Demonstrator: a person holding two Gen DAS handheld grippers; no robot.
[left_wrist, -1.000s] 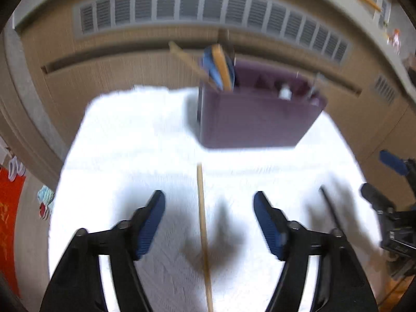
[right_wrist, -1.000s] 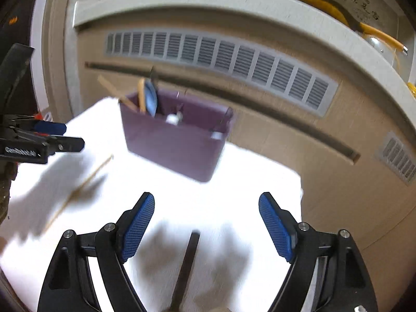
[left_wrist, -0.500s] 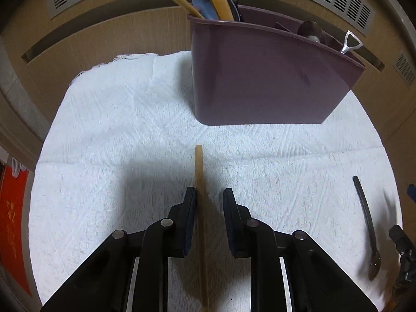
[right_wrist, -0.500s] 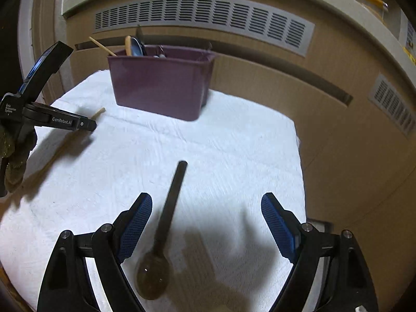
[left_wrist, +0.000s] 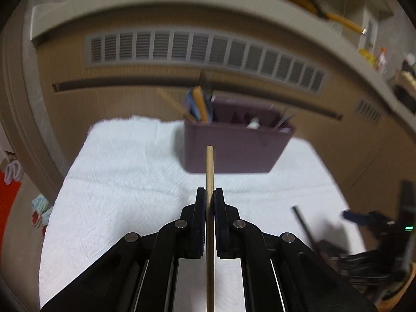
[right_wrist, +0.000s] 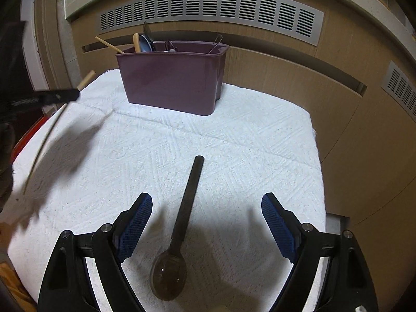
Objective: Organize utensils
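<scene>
A thin wooden chopstick (left_wrist: 209, 166) is clamped in my left gripper (left_wrist: 209, 195), whose blue pads press on it from both sides; it is lifted off the white towel (left_wrist: 124, 171) and points at the purple utensil caddy (left_wrist: 234, 148). From the right wrist view the same chopstick (right_wrist: 46, 137) hangs at the left, held by that left gripper (right_wrist: 72, 95). My right gripper (right_wrist: 206, 205) stands open just above a dark spoon (right_wrist: 184, 213) that lies on the towel (right_wrist: 234, 140), bowl toward me, handle between the pads without touching them. The caddy (right_wrist: 171, 78) holds several utensils.
A beige cabinet wall with a slotted vent (right_wrist: 208, 7) rises right behind the caddy. The towel's right edge (right_wrist: 318, 156) drops off beside a wooden panel. Red fabric (left_wrist: 7, 189) lies on the floor at far left.
My left gripper has closed on the chopstick and raised it off the towel, pulling back from the caddy. My right gripper sank toward the dark spoon, then held still, open.
</scene>
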